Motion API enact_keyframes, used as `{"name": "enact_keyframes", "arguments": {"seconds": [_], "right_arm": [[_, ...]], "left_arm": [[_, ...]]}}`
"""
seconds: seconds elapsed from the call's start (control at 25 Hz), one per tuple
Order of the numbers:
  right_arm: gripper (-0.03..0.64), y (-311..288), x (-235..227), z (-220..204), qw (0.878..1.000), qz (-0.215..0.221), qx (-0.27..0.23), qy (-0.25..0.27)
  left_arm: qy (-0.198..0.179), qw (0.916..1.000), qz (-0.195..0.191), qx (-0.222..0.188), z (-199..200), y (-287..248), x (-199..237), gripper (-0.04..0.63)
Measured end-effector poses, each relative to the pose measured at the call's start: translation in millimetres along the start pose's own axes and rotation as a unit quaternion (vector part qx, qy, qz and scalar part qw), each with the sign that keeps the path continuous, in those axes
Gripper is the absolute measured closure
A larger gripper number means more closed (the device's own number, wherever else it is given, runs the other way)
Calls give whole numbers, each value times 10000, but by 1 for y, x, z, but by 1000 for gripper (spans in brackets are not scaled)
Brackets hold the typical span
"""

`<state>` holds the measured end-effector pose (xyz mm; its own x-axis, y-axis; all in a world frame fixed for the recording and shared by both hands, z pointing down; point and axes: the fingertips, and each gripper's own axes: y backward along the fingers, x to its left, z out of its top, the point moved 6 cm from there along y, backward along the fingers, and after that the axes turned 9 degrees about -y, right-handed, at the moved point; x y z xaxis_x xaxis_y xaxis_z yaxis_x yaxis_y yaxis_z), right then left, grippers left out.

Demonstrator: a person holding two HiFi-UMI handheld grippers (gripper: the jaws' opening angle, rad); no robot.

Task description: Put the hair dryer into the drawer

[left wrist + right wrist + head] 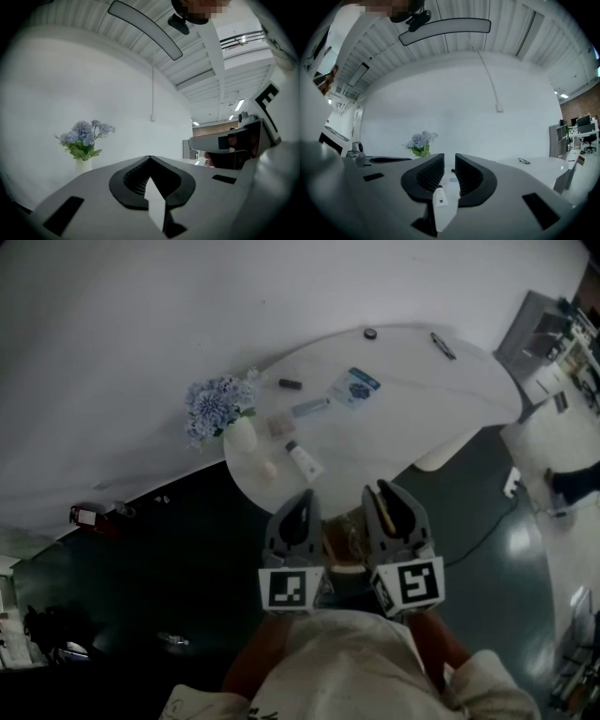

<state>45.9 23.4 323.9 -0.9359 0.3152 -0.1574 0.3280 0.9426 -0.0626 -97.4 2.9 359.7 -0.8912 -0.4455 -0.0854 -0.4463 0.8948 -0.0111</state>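
Observation:
No hair dryer and no drawer show in any view. Both grippers are held level, close in front of the person's body, pointing at a white table. My left gripper has its jaw tips touching with nothing between them. My right gripper stands beside it, its jaws a narrow gap apart and empty. Through that gap I see a white tube lying on the table beyond, untouched.
A white vase of blue flowers stands at the table's left edge. On the tabletop lie a blue packet, a small black item and glasses. Dark floor surrounds the table; a white wall stands behind it.

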Motion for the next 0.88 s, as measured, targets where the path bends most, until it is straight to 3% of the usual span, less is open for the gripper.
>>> {"name": "enact_keyframes", "arguments": {"seconds": [0.16, 0.88], "right_arm": [[609, 2, 4, 7, 9994, -181, -272, 100], [611, 1, 2, 3, 9982, -429, -247, 352]], "left_arm": [[-86, 9999, 39, -118, 5, 3, 5, 593], [-191, 9993, -15, -310, 9, 6, 2, 594]]}}
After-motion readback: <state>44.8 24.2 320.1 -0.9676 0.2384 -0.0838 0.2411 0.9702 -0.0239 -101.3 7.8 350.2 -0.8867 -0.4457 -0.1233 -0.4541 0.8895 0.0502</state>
